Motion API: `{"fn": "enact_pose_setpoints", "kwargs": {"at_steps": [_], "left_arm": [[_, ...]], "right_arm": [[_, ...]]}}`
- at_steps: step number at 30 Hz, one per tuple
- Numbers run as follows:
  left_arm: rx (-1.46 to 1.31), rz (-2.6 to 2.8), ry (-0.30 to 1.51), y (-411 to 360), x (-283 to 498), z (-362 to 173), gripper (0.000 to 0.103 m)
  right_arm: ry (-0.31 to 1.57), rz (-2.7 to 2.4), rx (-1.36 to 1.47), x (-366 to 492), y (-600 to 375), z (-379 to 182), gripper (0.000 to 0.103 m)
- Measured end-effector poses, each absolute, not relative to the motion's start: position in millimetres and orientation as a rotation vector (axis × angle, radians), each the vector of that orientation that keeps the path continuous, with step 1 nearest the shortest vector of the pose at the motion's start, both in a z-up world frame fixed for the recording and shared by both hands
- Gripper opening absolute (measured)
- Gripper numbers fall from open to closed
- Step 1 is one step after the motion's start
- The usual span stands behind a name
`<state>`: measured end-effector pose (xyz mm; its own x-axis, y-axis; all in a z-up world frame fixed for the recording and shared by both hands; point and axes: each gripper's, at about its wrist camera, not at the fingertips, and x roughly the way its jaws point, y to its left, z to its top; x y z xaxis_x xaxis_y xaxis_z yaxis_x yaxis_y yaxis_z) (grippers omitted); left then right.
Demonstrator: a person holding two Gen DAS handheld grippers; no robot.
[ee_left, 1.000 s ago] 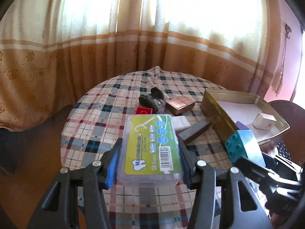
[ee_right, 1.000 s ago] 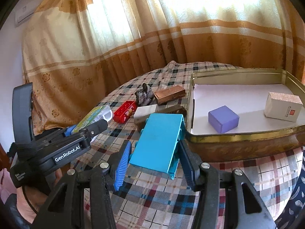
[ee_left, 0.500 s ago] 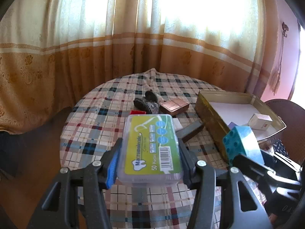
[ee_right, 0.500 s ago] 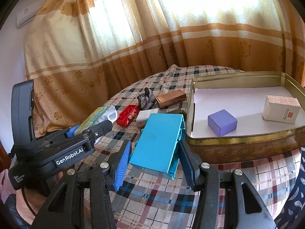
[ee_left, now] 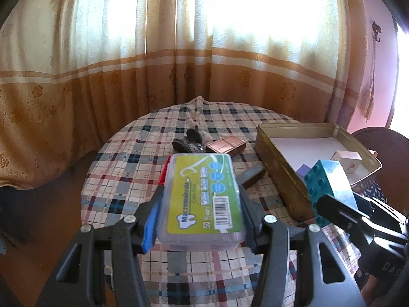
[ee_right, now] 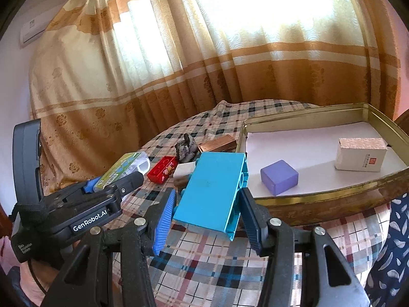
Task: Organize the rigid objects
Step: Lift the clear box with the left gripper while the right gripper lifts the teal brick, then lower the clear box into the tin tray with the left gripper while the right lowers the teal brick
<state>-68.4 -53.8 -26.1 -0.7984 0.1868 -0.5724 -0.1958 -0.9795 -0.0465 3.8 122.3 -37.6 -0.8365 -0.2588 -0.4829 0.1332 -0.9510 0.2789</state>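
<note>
both hands loaded, box still waiting

not much has changed over the last second: both grippers have kept their loads and their place, and only the view has lifted a touch, so the bench sits lower in frame than before. neither item has gone down yet.

the left gripper (ee_left: 202,215) is clamped part-way closed on the floss pick case (ee_left: 202,194), a clear plastic case with a yellow-green label and a barcode, held flat above the near edge of the bench (ee_left: 120,179). the right gripper (ee_right: 207,212) is likewise pinched on the blue building block (ee_right: 212,189), a chunky turquoise brick tilted with its flat side up, hanging just short of the near wall of the gold tin box (ee_right: 319,202).

inside that box a purple cube (ee_right: 279,177) and a small white carton (ee_right: 360,154) already rest on white paper. out on the checked cloth a red brick (ee_right: 162,168), a copper-coloured case (ee_right: 217,143) and a dark lumpy piece (ee_right: 185,149) lie close together, still to be sorted. my read: the blue block looks the nearer to going in.
</note>
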Motion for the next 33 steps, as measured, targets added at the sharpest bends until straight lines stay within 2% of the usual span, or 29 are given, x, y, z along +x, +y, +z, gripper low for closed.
{"fn": "enact_pose_setpoints", "kwargs": {"at_steps": [33], "left_arm": [[-0.820, 2.730, 0.111, 15, -69, -1, 0.053]], "right_arm": [[-0.504, -2.951, 0.742, 11, 191, -31, 0.053]]}}
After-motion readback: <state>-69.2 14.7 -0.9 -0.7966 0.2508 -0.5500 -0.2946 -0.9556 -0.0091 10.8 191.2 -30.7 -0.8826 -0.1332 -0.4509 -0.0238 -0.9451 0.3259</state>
